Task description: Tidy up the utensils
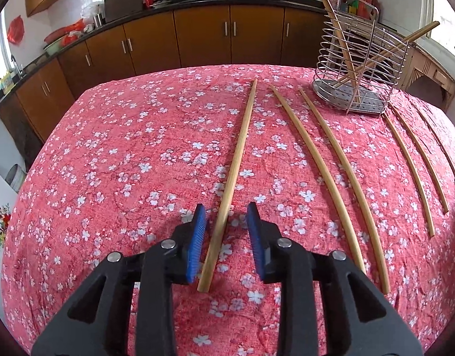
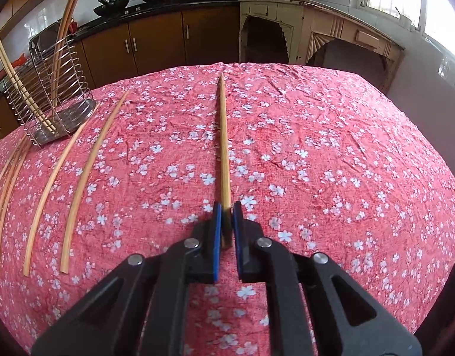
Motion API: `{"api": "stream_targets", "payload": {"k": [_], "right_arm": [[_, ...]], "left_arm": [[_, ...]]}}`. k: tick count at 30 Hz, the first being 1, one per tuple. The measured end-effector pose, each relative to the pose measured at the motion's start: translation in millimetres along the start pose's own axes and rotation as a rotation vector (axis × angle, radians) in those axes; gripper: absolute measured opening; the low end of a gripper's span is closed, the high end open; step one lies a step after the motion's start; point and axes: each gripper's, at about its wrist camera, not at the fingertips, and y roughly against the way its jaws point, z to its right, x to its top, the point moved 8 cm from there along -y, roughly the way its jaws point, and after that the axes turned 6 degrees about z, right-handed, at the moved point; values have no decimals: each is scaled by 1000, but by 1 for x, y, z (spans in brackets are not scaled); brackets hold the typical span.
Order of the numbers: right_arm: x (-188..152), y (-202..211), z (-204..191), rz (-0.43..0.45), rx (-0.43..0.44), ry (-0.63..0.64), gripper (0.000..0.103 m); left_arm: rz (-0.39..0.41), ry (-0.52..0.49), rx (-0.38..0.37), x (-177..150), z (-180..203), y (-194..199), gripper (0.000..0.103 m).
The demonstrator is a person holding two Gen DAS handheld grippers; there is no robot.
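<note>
In the left wrist view a wooden chopstick (image 1: 239, 154) lies on the red flowered tablecloth (image 1: 123, 163). Its near end sits between the blue pads of my left gripper (image 1: 226, 207), which is open, with a gap on both sides of the stick. Several more chopsticks (image 1: 319, 160) lie in a row to its right. A wire utensil holder (image 1: 358, 68) stands at the far right with a few chopsticks leaning inside. In the right wrist view my right gripper (image 2: 227, 206) is shut on the near end of another chopstick (image 2: 223, 136), which points straight away over the cloth.
The wire holder (image 2: 52, 98) is at the far left of the right wrist view, with loose chopsticks (image 2: 88, 172) lying beside it. Brown kitchen cabinets (image 1: 203, 38) and a dark counter with woks run behind the table. A pale cupboard (image 2: 316, 29) stands at the back right.
</note>
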Motion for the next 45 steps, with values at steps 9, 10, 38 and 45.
{"api": "stream_targets", "payload": {"k": [9,10,38,45], "right_arm": [[-1,0,-1,-1,11,6,10],[-1,0,-1,-1,12,5,10],[-5,6,3,-4,16,-3,10],[-4,5,8,-6,55,-49,10]], "left_arm": [[0,-11,10,-2,3,0,30],[0,-13,13,-1,2,0,30],[-1,29,-3,0,0,1,30],[2,51,-34,1,-6,1,30]]}}
